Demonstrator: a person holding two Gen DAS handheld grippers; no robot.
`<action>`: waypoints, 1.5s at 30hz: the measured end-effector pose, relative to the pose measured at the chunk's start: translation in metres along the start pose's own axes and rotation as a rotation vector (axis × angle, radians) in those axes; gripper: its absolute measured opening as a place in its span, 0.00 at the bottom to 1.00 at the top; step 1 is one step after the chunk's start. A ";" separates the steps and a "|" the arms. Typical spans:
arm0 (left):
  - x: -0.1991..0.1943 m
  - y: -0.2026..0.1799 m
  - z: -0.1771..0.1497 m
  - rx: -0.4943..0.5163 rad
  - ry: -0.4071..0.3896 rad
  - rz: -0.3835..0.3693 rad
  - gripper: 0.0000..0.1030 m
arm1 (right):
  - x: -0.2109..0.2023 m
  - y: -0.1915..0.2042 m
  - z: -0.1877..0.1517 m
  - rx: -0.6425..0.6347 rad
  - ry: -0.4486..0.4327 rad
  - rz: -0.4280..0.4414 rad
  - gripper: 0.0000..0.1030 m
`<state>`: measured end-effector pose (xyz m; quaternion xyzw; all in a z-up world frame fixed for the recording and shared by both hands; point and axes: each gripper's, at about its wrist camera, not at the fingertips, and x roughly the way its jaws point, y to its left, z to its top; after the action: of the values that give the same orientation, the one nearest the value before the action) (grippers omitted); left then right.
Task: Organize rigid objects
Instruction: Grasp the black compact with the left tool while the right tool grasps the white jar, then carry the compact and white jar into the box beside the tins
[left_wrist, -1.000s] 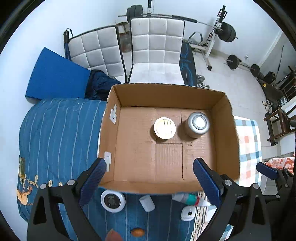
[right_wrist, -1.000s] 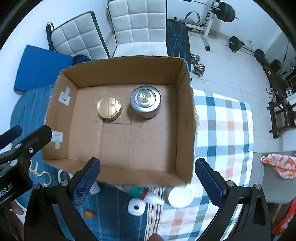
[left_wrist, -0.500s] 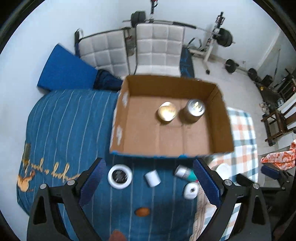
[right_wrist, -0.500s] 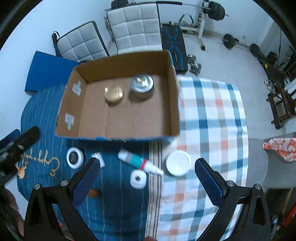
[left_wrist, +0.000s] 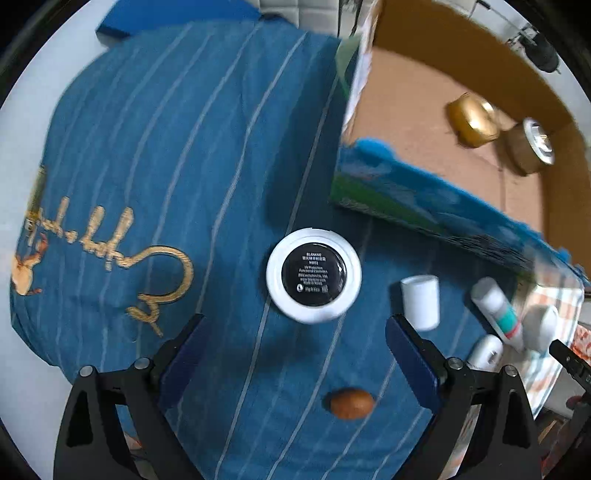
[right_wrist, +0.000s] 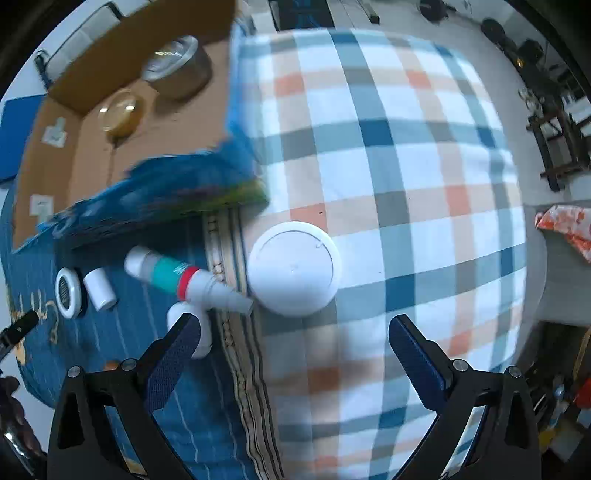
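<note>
Progress looks partial: two round tins already sit in the cardboard box (left_wrist: 417, 122), a gold tin (left_wrist: 471, 120) and a silver-lidded tin (left_wrist: 528, 146) side by side near its far wall, while the rest of the items lie loose on the bed in front of it.

On the blue striped cloth (left_wrist: 147, 147) lie a white-rimmed compact with a black label (left_wrist: 313, 275), a small white cylinder (left_wrist: 421, 302) just beside it, a white and teal tube (right_wrist: 184, 277), a small white cap-like piece (right_wrist: 195, 328) partly behind a finger, and a small brown oval object (left_wrist: 351, 403). A white round disc (right_wrist: 293, 267) rests on the checked cloth (right_wrist: 406, 147), touching or nearly touching the tube's nozzle.

The left gripper (left_wrist: 293, 363) hovers spread wide and empty, with the compact just ahead of its fingers. The right gripper (right_wrist: 293, 360) is likewise spread and empty, lined up on the white disc.

By this reading, about six items remain to be boxed, and each hand seems poised for its next pick.
</note>
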<state>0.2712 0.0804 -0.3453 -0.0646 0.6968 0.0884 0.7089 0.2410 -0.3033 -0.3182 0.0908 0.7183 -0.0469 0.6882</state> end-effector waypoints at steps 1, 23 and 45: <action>0.007 0.000 0.002 -0.003 0.013 -0.004 0.94 | 0.007 -0.001 0.003 0.011 0.008 0.004 1.00; 0.068 0.006 -0.036 0.069 0.114 0.013 0.72 | 0.071 -0.020 -0.039 0.059 0.183 -0.063 0.68; 0.046 0.023 -0.068 0.038 0.052 -0.017 0.71 | 0.063 -0.017 -0.069 0.065 0.127 -0.050 0.67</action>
<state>0.2002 0.0896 -0.3924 -0.0596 0.7161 0.0674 0.6922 0.1682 -0.3021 -0.3782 0.0977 0.7608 -0.0815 0.6365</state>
